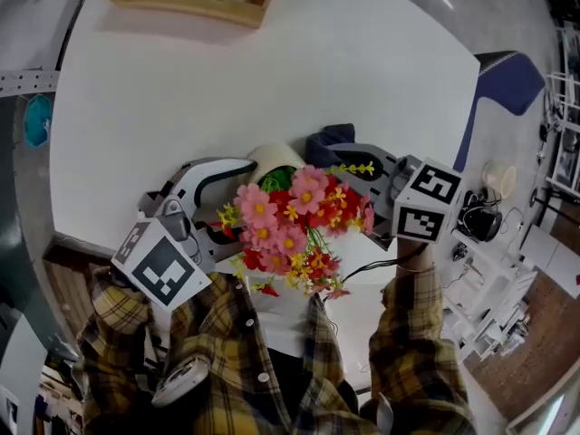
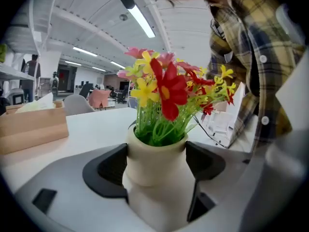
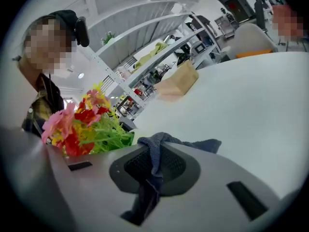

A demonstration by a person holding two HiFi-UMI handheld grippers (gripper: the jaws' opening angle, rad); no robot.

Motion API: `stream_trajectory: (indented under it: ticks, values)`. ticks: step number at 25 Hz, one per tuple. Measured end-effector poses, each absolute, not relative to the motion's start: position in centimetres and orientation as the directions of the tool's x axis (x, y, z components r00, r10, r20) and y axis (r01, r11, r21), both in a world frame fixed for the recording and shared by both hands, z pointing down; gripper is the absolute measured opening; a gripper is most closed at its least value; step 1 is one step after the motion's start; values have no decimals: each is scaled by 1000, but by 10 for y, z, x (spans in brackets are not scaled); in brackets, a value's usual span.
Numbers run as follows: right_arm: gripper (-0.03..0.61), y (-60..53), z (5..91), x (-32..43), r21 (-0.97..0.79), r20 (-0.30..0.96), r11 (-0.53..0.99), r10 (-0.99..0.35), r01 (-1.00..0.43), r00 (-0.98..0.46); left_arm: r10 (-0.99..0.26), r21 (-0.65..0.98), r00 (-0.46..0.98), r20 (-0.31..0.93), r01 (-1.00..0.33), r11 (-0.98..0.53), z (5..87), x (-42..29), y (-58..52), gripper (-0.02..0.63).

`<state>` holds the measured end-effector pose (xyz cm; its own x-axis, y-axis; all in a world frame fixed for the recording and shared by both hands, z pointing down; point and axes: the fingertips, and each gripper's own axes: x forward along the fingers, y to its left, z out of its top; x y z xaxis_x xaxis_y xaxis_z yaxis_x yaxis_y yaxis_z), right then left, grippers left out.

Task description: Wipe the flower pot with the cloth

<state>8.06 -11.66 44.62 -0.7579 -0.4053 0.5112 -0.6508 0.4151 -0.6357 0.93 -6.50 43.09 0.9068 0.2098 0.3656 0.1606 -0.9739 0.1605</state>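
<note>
Cream-coloured flower pot (image 2: 159,202) is being clamped upright at its neck by the left gripper (image 2: 158,166), near the front edge of the white table (image 1: 272,80), probably so it is staying steady for wiping. The right gripper (image 3: 152,173) is pinching the dark blue cloth (image 3: 183,144) between nearly closed jaws, just beside the pot.

An open-plan office or lab: long tube lights (image 2: 142,21) on a white ceiling, a pink chair (image 2: 99,98) and a grey chair (image 2: 77,104) at distant desks, white metal shelving (image 3: 159,57) crowded with gear, and a broad white round surface (image 1: 272,89).
</note>
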Motion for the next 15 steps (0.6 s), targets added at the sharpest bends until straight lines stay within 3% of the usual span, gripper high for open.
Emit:
stream_trajectory:
  ticks: [7,15]
  values:
    - [11,-143,446,57,-651,486,524,-270,-550,-832,375,158,848,375,340,-927,432,10,-65,381]
    - [11,-155,447,43,-638,491,559,-233,-529,-839,418,161,829,373,386,-908,434,11,-65,382]
